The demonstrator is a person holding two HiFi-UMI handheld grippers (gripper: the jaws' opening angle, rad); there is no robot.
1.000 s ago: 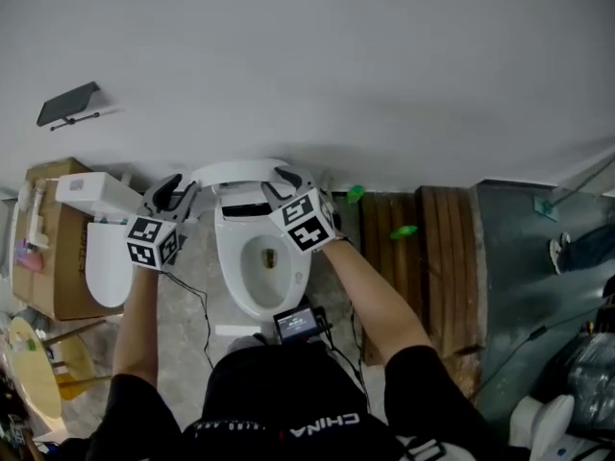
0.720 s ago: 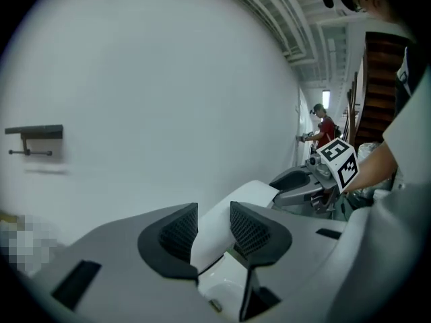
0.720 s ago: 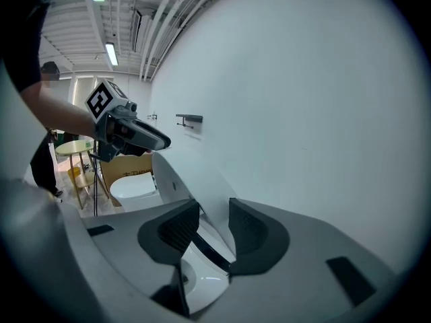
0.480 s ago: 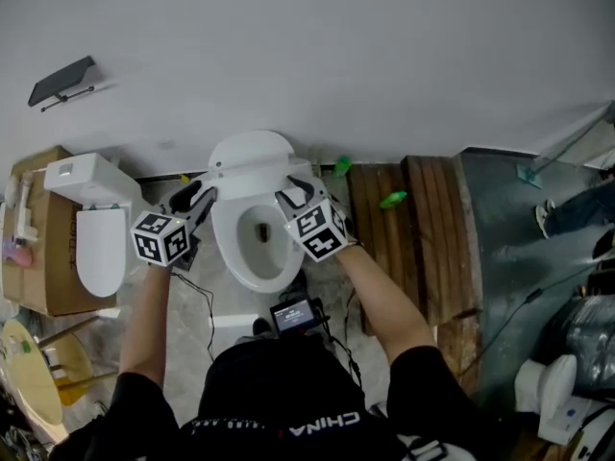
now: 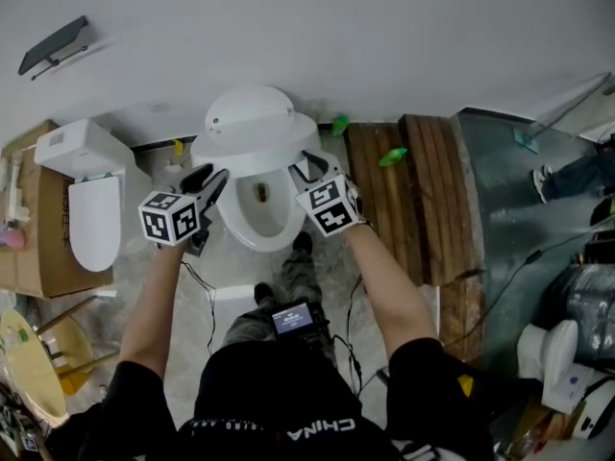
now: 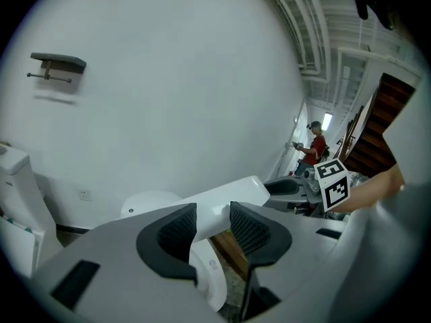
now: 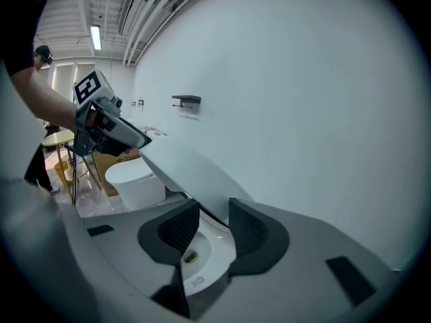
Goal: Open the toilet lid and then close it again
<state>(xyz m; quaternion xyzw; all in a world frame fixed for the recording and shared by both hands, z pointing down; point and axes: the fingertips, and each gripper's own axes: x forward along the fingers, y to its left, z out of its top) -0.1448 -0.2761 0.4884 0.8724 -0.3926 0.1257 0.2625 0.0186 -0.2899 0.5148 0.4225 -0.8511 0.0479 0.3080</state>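
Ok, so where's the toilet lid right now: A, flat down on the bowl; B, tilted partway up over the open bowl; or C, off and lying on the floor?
B: the lid slants above the bowl, whose inside shows below its front edge.

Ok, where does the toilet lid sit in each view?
Head view: toilet lid upper centre, above the bowl.
Left gripper view: lid lower centre, slanting up to the right.
Right gripper view: lid centre-left, slanting down to the right.
Shared landmark: dark wall shelf.
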